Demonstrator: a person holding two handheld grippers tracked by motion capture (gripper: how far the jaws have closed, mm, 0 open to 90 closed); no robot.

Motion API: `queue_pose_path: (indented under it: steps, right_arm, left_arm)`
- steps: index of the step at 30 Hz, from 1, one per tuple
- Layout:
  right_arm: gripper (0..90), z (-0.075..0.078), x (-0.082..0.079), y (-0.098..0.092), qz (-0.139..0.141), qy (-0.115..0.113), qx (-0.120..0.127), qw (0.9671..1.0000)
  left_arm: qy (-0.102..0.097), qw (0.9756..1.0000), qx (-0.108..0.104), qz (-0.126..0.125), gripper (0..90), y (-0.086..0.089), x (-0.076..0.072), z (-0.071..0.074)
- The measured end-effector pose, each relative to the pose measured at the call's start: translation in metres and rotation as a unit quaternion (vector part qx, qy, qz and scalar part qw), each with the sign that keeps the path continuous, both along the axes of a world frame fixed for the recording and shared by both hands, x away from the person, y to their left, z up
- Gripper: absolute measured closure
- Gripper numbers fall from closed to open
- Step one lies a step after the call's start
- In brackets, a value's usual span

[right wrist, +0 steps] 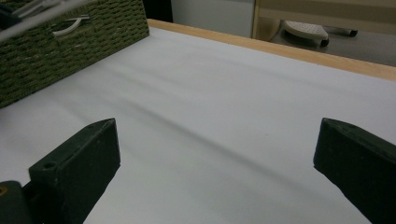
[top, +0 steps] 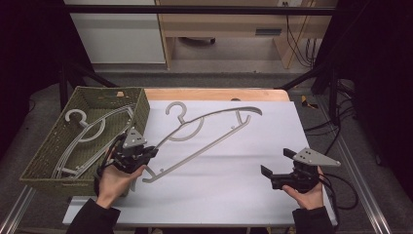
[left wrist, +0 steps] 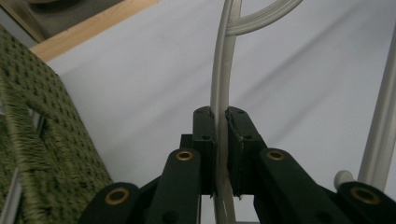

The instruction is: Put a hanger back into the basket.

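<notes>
Two hangers (top: 204, 134), one basket (top: 46, 151), two grippers (top: 139, 155).

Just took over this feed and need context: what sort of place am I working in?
Probably a lab or workshop recording station: a white-covered table inside a dark metal frame, cables running along the floor, plain wooden furniture behind.

Grey floor (top: 229, 75), wooden furniture (top: 229, 22), white cabinet (top: 117, 34), dark surroundings

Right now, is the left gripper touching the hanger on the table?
Touching. In the left gripper view, the left gripper has both jaws pressed against the hanger, with its thin bar clamped between them and no gap.
</notes>
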State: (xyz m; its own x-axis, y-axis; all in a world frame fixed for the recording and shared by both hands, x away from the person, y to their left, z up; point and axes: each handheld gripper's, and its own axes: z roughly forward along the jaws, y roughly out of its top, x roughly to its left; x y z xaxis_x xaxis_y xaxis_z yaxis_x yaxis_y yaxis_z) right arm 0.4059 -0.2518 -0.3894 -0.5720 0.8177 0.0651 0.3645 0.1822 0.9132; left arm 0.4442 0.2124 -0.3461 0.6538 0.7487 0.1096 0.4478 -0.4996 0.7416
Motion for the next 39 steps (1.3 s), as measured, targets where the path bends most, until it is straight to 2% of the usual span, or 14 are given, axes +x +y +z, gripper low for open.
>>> queue_pose_path:
  steps: [4,6,7,10,17,19,22,24,28,30,31,32,39]
  right_arm:
    - [0.7,0.000,0.000,0.000,0.000,0.000,0.001,1.0000]
    - [0.7,-0.001,0.001,0.001,-0.002,0.001,0.002,1.0000]
    - [0.7,-0.001,0.001,0.001,-0.004,0.001,0.001,1.0000]
    - [0.6,-0.002,0.001,0.001,-0.002,0.002,-0.003,1.0000]
    - [0.6,-0.002,0.001,0.001,-0.002,0.002,-0.001,1.0000]
    - [0.6,-0.002,0.001,0.001,-0.004,0.003,0.001,1.0000]
    - [0.7,-0.002,0.001,0.001,-0.005,0.002,0.001,1.0000]
    - [0.7,-0.002,0.002,0.001,-0.003,0.002,-0.002,1.0000]
    - [0.6,-0.003,0.002,0.002,-0.004,0.003,-0.002,1.0000]
    - [0.6,-0.003,0.002,0.002,-0.005,0.003,-0.001,1.0000]
    - [0.6,-0.003,0.002,0.002,-0.005,0.003,-0.002,1.0000]
    - [0.7,-0.003,0.002,0.001,-0.005,0.003,-0.002,1.0000]
    - [0.6,-0.003,0.003,0.001,-0.003,0.004,-0.004,1.0000]
  left_arm:
    - [-0.013,0.9999,0.007,0.003,82.7,0.012,0.000,0.013]
    - [-0.017,0.9998,-0.002,0.007,82.7,0.017,0.001,0.018]
    - [-0.017,0.9998,0.005,0.006,82.7,0.020,0.002,0.021]
    - [-0.022,0.9997,-0.001,0.014,82.7,0.029,0.004,0.026]
    - [-0.036,0.9987,0.012,0.034,82.7,0.049,0.010,0.041]
    - [-0.039,0.9983,0.021,0.038,82.7,0.056,0.012,0.046]
    - [-0.045,0.9977,0.022,0.047,82.7,0.066,0.015,0.052]
    - [-0.051,0.9969,0.010,0.059,82.7,0.073,0.017,0.054]
    - [-0.050,0.9963,0.013,0.069,82.7,0.091,0.023,0.057]
    - [-0.051,0.9959,0.007,0.075,82.7,0.099,0.026,0.057]
    - [-0.052,0.9957,0.014,0.076,82.7,0.103,0.027,0.057]
    - [-0.053,0.9954,0.010,0.079,82.7,0.107,0.027,0.056]
    - [-0.060,0.9928,0.022,0.102,82.7,0.132,0.031,0.057]
